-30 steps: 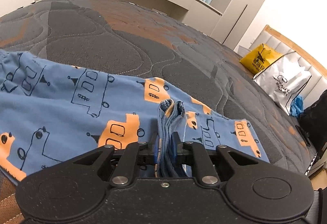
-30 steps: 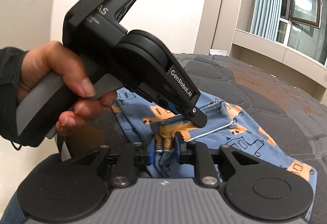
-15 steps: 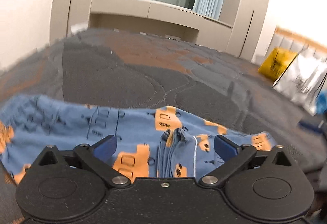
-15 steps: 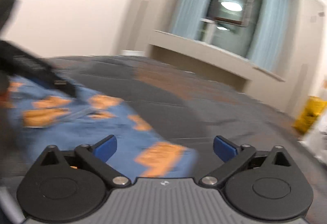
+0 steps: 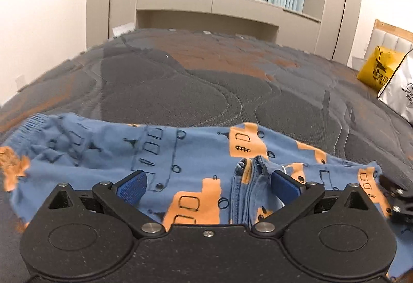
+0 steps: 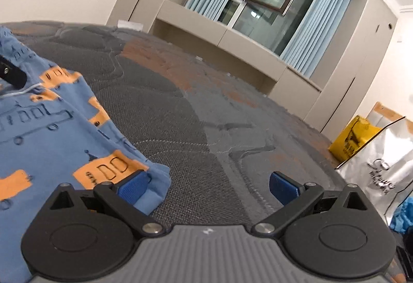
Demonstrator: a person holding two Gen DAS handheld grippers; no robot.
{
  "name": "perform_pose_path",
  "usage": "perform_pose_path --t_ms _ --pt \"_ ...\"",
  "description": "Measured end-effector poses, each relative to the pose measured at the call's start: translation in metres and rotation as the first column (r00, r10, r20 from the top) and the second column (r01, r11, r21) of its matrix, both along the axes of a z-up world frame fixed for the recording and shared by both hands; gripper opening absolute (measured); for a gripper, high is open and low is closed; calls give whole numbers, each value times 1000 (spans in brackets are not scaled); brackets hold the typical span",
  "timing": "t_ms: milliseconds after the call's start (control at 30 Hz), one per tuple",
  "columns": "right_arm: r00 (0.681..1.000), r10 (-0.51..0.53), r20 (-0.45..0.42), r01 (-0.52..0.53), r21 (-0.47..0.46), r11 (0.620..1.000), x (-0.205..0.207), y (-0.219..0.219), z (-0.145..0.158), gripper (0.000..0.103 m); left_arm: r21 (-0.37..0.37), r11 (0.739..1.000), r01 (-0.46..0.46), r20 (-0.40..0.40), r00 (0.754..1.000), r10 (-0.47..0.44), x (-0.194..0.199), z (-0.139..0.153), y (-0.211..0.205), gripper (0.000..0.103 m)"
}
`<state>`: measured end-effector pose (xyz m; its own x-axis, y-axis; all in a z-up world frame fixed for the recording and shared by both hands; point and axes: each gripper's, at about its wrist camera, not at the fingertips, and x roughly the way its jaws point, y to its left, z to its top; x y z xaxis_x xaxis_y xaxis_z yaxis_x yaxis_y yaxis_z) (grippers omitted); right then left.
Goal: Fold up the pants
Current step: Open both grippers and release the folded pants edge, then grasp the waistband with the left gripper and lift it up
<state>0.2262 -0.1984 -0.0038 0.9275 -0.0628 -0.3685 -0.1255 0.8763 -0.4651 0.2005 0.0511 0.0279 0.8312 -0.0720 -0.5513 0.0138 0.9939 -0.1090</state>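
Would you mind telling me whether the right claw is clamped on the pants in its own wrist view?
No, the right claw stands wide open, with only a corner of the blue pants lying beside one pad.

Both wrist views skim low over pants (image 5: 193, 154) toward window (image 6: 260, 4).

The left gripper (image 5: 206, 186) has a black body of rough, speckled plastic with two round discs pressed into it. Two black link arms on each side carry silver rivets, and one small screw sits in the middle of the near edge. Its fingertips (image 5: 131, 186) are blue pads with a fine grid texture. The right gripper (image 6: 206, 186) has the same black links and blue pads, but its near housing is grey, ribbed plastic.
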Motion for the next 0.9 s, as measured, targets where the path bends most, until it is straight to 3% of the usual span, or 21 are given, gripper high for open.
perform_pose_path --t_ms 133,233,333,433,533,733,833,900 --pt "999 40 -6 -39 43 998 -38 -1 6 103 62 998 -23 -2 1000 24 -15 -6 2 102" --pt "999 29 14 -29 -9 1000 -57 3 -3 103 41 999 -18 2 1000 18 -19 -12 7 102" --pt "999 21 30 -22 6 1000 -60 4 -2 103 30 999 -21 14 1000 21 -24 -7 10 102" --pt "998 57 36 -57 -13 998 -61 13 10 103 -17 999 -37 77 996 38 -46 1 23 102" --pt "989 145 34 -145 -8 989 -57 29 22 103 -96 990 -100 119 987 111 -72 4 49 102" --pt "945 326 31 -325 -31 945 -26 95 37 103 -177 933 -312 124 934 336 -97 3 121 102" --pt "930 368 14 -367 -52 929 -10 129 32 103 -272 888 -371 106 906 410 -95 -3 155 102" --pt "927 375 -23 -375 -59 925 0 144 23 103 -356 859 -367 76 905 418 -89 -10 173 102"
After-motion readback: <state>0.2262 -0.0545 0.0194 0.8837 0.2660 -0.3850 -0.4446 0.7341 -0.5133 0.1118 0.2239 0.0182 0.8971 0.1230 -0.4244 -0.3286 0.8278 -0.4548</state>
